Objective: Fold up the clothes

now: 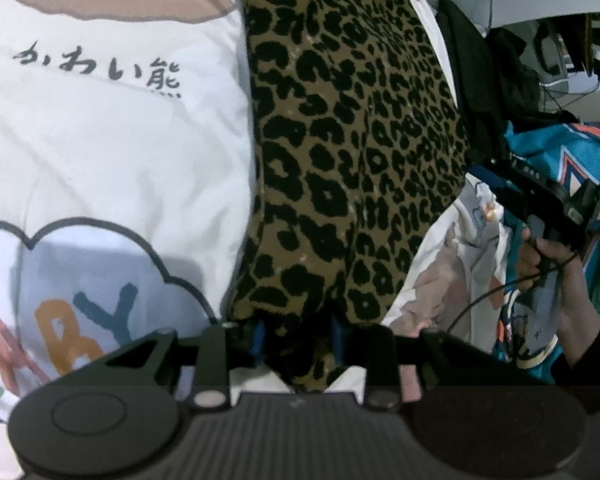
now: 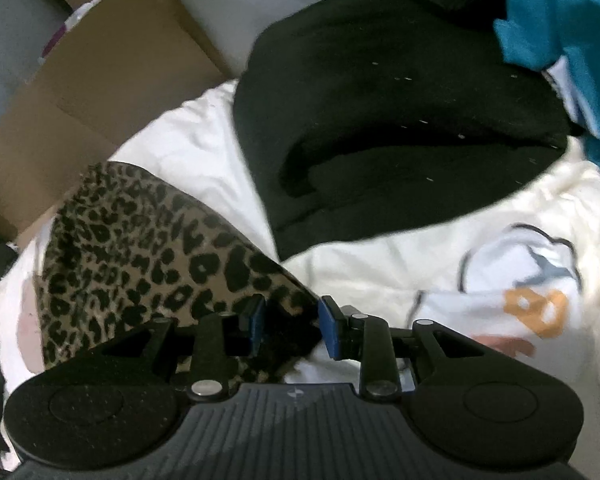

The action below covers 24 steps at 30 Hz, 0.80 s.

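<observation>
A leopard-print garment [image 1: 352,152] lies stretched over a white printed sheet [image 1: 100,140]. My left gripper [image 1: 298,338] is shut on one end of the garment, which runs away from it up the frame. My right gripper [image 2: 290,326] holds the other end [image 2: 140,248] between its blue pads [image 2: 327,332], with the cloth bunched between the jaws. In the left wrist view the right gripper [image 1: 556,196] and the hand holding it show at the far right.
A folded black garment [image 2: 400,128] lies on the white sheet [image 2: 380,264] beyond the right gripper. A teal garment [image 2: 560,12] sits at the upper right. Brown cardboard [image 2: 100,80] lies at the upper left. A teal printed garment [image 1: 572,168] and cables lie at right.
</observation>
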Each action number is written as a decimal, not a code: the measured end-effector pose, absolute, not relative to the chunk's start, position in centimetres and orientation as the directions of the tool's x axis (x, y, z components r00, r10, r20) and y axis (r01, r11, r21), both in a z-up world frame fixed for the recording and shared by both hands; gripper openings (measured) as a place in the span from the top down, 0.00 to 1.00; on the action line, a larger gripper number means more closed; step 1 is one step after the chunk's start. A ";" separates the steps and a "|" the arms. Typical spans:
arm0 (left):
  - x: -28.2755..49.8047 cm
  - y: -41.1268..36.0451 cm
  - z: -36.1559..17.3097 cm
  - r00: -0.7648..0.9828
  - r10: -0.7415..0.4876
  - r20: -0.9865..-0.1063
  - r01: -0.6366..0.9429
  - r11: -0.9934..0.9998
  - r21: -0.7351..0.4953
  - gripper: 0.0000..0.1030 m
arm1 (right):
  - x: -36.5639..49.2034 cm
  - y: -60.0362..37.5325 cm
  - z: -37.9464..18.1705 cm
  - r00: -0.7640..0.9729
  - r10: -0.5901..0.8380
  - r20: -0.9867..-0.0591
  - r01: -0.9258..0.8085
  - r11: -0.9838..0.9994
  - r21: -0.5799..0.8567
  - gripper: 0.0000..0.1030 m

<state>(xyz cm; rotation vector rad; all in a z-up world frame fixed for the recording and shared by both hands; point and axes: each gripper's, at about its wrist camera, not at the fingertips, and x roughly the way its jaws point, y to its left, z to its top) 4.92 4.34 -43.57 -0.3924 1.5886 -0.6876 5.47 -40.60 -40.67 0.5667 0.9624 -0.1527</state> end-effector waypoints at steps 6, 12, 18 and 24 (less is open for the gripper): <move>4.8 4.2 -43.6 -0.136 -0.622 -0.771 0.141 0.758 -0.637 0.68 | 5.8 -41.0 -41.2 0.576 0.155 -0.803 0.354 0.838 0.415 1.00; 4.9 4.4 -43.7 -0.135 -0.628 -0.767 0.136 0.755 -0.642 0.68 | 5.6 -41.1 -40.9 0.566 0.146 -0.812 0.360 0.841 0.403 1.00; 5.1 4.6 -43.7 -0.133 -0.630 -0.765 0.139 0.752 -0.644 0.68 | 6.3 -40.7 -40.6 0.552 0.120 -0.825 0.378 0.846 0.376 1.00; 5.1 4.9 -43.8 -0.131 -0.635 -0.761 0.138 0.749 -0.648 0.68 | 6.4 -40.5 -40.0 0.534 0.104 -0.839 0.398 0.845 0.358 1.00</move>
